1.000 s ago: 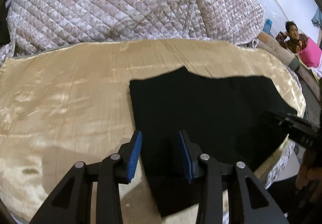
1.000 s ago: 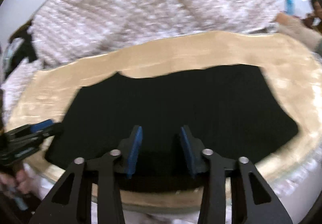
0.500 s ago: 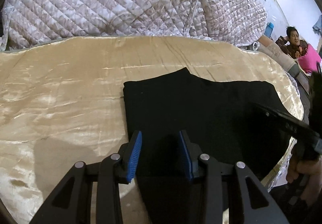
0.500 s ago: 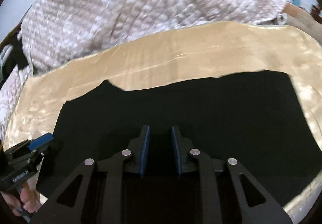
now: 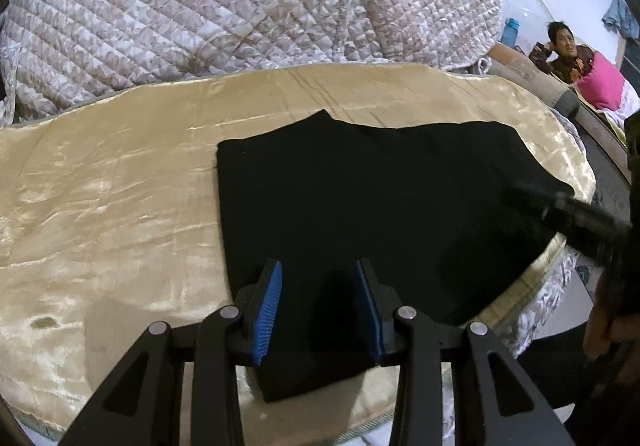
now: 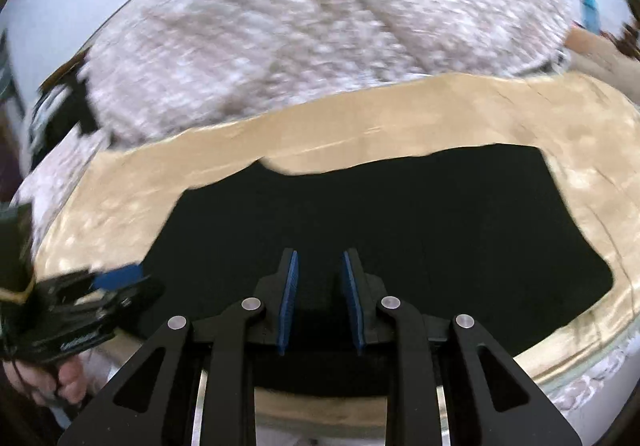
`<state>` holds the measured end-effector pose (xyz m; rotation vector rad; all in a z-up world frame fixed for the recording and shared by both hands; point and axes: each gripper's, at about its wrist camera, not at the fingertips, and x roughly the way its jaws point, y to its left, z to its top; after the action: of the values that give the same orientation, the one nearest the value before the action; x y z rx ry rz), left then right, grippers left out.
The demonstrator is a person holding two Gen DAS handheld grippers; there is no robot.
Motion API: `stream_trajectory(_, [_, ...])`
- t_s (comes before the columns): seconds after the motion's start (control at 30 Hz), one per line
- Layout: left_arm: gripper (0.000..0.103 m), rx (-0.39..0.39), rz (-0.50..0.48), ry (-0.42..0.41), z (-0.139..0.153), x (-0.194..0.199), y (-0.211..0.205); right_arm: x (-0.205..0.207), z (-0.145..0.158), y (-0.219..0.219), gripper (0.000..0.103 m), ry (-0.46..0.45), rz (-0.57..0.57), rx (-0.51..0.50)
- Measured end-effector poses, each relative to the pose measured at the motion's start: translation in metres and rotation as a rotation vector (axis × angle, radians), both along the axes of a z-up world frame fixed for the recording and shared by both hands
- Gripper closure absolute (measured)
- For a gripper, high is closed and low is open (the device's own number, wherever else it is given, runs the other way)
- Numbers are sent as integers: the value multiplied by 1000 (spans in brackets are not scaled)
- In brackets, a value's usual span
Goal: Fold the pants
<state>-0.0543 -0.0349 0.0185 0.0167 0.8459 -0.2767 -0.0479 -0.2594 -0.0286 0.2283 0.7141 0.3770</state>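
Note:
The black pants (image 5: 380, 197) lie folded flat on a golden cloth (image 5: 120, 205). My left gripper (image 5: 318, 266) hangs over their near left corner. Its jaws stand apart, and the cloth lies under them without being pinched. In the right wrist view the pants (image 6: 400, 213) fill the middle. There my right gripper (image 6: 318, 254) sits over their near edge with a narrow gap between its jaws, and only black cloth shows in that gap. The right gripper (image 5: 560, 209) shows blurred at the pants' right edge. The left gripper (image 6: 116, 278) shows at their left edge.
A quilted pale bedspread (image 5: 240, 5) is heaped behind the golden cloth (image 6: 360, 125). The cloth's rounded edge drops off at the near right (image 5: 552, 286). A person (image 5: 560, 49) sits far right beside a pink pillow (image 5: 600, 85). A hand (image 6: 48, 382) holds the left gripper.
My right gripper's jaws have narrowed and it has shifted along the pants' near edge. My left gripper has drifted slightly over the same corner. The pants have kept their shape and place.

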Motion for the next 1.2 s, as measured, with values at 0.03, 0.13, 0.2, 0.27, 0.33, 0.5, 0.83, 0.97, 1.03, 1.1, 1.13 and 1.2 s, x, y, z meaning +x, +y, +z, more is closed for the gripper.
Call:
stream_trajectory(0.03, [63, 0, -3, 4, -1, -2, -1, -4, -3, 7, 80, 5, 25, -14])
stream_trajectory(0.13, [63, 9, -22, 11, -4, -5, -7, -6, -20, 21, 80, 61, 61, -64])
stream_trajectory(0.2, [63, 14, -28, 18, -7, -5, -8, -1, -30, 15, 80, 96, 14, -95])
stream_trajectory(0.27, [63, 19, -31, 15, -8, -6, -9, 1, -31, 0, 80, 108, -45, -73])
stream_trajectory(0.33, [63, 17, -29, 18, -8, -6, -9, 2, -31, -21, 80, 109, -133, -50])
stream_trajectory(0.5, [63, 14, -26, 18, -8, -6, -8, -4, -29, -58, 72, 98, -273, 41])
stream_trajectory(0.83, [63, 8, -14, 17, -8, -5, -5, -29, -33, -145, 43, 77, -635, 181])
stream_trajectory(0.97, [63, 9, -14, 18, -8, -5, -6, -30, -45, -167, 42, 121, -694, 282])
stream_trajectory(1.03, [63, 12, -15, 17, -8, -5, -5, -25, -52, -169, 42, 150, -678, 344])
stream_trajectory(1.1, [63, 9, -12, 17, -8, -5, -6, -20, -56, -167, 42, 158, -654, 382])
stream_trajectory(1.13, [63, 7, -13, 18, -8, -5, -6, -16, -57, -166, 42, 156, -651, 392])
stream_trajectory(1.2, [63, 5, -12, 18, -9, -5, -6, -12, -61, -167, 42, 148, -647, 413])
